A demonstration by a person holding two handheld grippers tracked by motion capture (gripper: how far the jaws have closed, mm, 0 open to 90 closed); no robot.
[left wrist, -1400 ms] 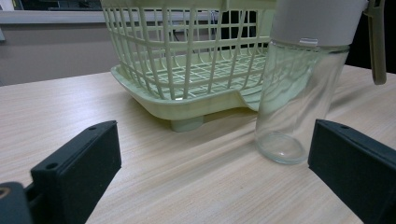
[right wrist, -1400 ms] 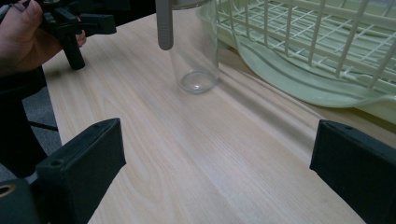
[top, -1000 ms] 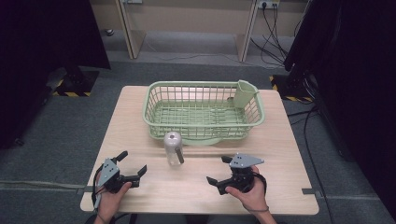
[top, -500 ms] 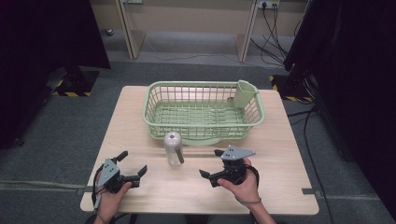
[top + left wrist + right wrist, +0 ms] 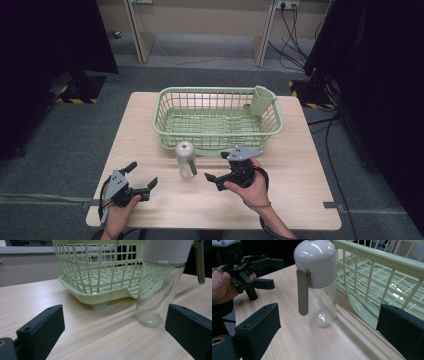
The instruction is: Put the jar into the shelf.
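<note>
A clear glass bottle (image 5: 185, 159) with a white domed cap and a grey side lever stands upright on the table, just in front of the green wire basket (image 5: 217, 117). My right gripper (image 5: 212, 172) is a short way to the bottle's right and points at it. In the right gripper view the bottle (image 5: 319, 277) stands ahead of the wide jaws of my right gripper (image 5: 329, 335). Those jaws have just been closing a little, with nothing between them. My left gripper (image 5: 141, 175) rests open at the front left. Its own view shows the bottle (image 5: 160, 290) ahead to the right.
The basket has a cutlery cup (image 5: 262, 100) in its right corner and spans the back half of the wooden table (image 5: 300, 165). Bare tabletop lies to the right of the basket and along the front edge. Dark curtains and floor cables (image 5: 295, 20) surround the table.
My right gripper has moved left toward the bottle and risen slightly off the table. The left gripper and the bottle have stayed where they were.
</note>
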